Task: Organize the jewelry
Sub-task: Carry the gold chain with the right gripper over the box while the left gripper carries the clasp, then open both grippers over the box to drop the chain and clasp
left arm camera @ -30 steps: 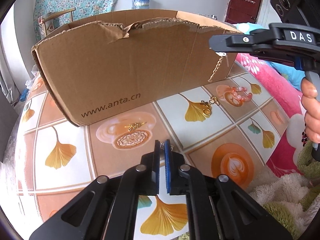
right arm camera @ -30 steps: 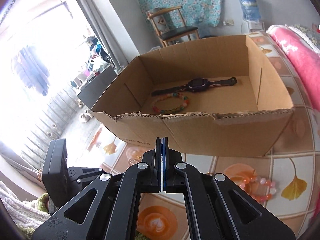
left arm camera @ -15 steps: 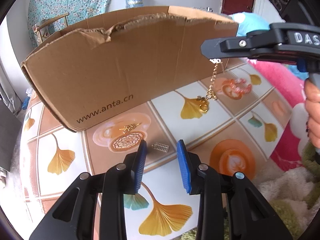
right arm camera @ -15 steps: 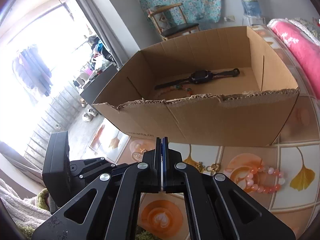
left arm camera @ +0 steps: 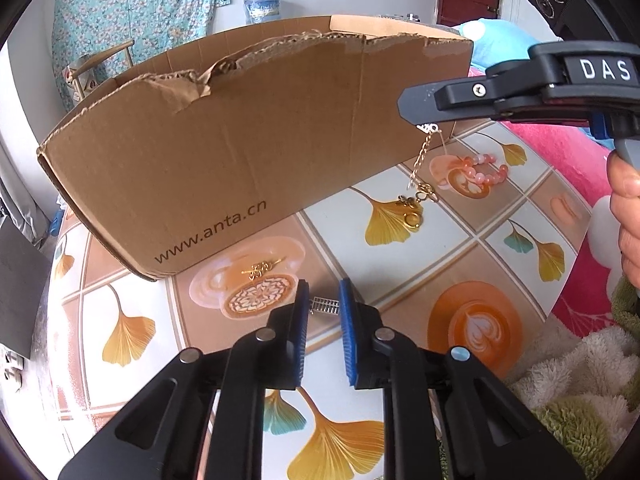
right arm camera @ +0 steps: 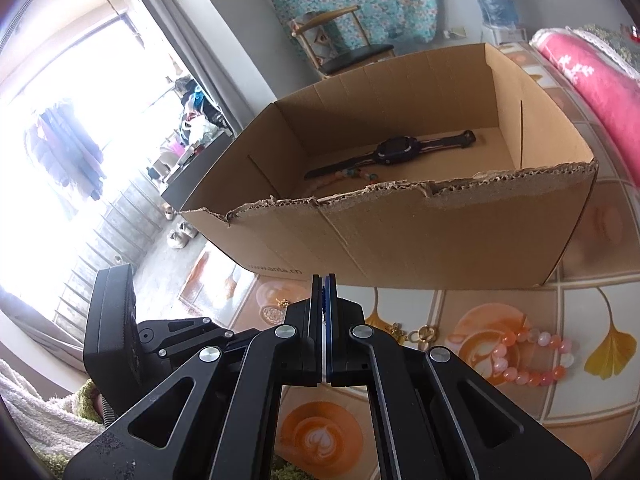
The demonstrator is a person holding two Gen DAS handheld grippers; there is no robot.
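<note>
Our left fingers (left arm camera: 346,312) are closing round a tiny, light, stiff charm (left arm camera: 324,305), best taken across its middle, while our right gripper (left arm camera: 416,118), clenched, dangles a limp gold chain (left arm camera: 420,164).

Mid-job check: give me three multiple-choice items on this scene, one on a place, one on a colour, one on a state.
1. Where is the black watch?
A. on the floor
B. inside the cardboard box
C. in a gripper

2. What colour is the bead bracelet lying on the table?
A. pink and orange
B. green
C. black

3. How is the right gripper?
A. wide open
B. shut on nothing
C. shut on the gold chain

Answers:
1 B, the watch lies on the bottom of the box.
2 A, its beads are pale pink and orange.
3 C, the chain hangs from its closed tips.
</note>
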